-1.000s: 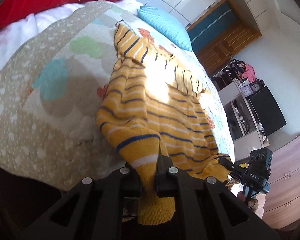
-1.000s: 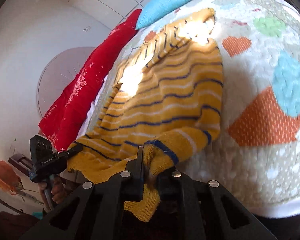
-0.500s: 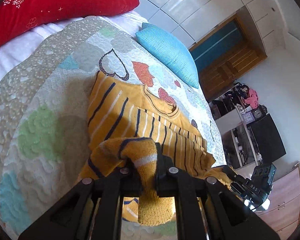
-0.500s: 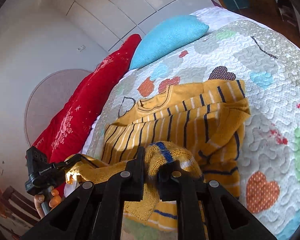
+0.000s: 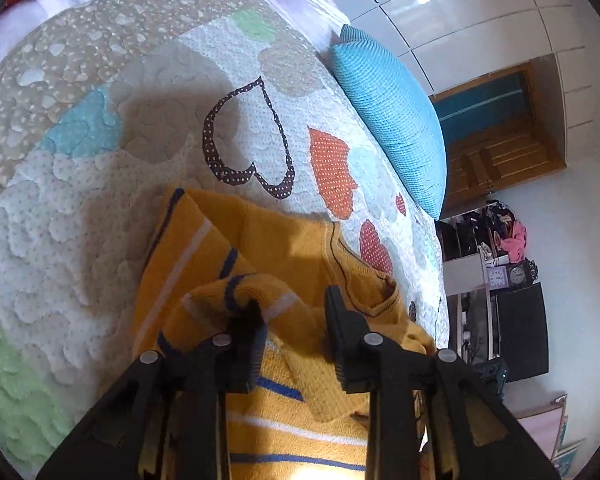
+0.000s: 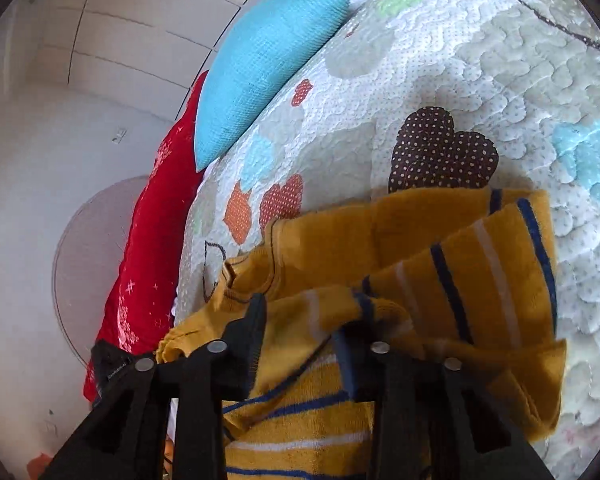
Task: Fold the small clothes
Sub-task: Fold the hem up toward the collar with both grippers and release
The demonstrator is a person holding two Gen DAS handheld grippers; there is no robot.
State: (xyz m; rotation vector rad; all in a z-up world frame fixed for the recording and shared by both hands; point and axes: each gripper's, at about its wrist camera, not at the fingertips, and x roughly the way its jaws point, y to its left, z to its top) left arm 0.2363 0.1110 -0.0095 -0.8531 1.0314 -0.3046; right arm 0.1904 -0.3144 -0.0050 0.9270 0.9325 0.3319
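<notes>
A yellow knit sweater [image 5: 284,252] with navy and white stripes lies folded over on the quilted bed [image 5: 100,200]. Its bottom hem is laid up near the neckline. My left gripper [image 5: 294,320] is open just above the sweater, with the hem edge draped against its left finger. In the right wrist view the same sweater [image 6: 440,248] lies bunched on the quilt. My right gripper [image 6: 300,324] is open over it, and a fold of hem rests between and against its fingers.
A blue pillow [image 5: 392,116] and a red pillow [image 6: 148,264] lie at the head of the bed. The quilt [image 6: 500,100] has heart patches. A wooden door [image 5: 500,152] and shelves [image 5: 500,264] stand beyond the bed.
Both grippers carried the sweater's bottom hem up over the body toward the neckline, lowered it onto the sweater, and opened, letting the hem go.
</notes>
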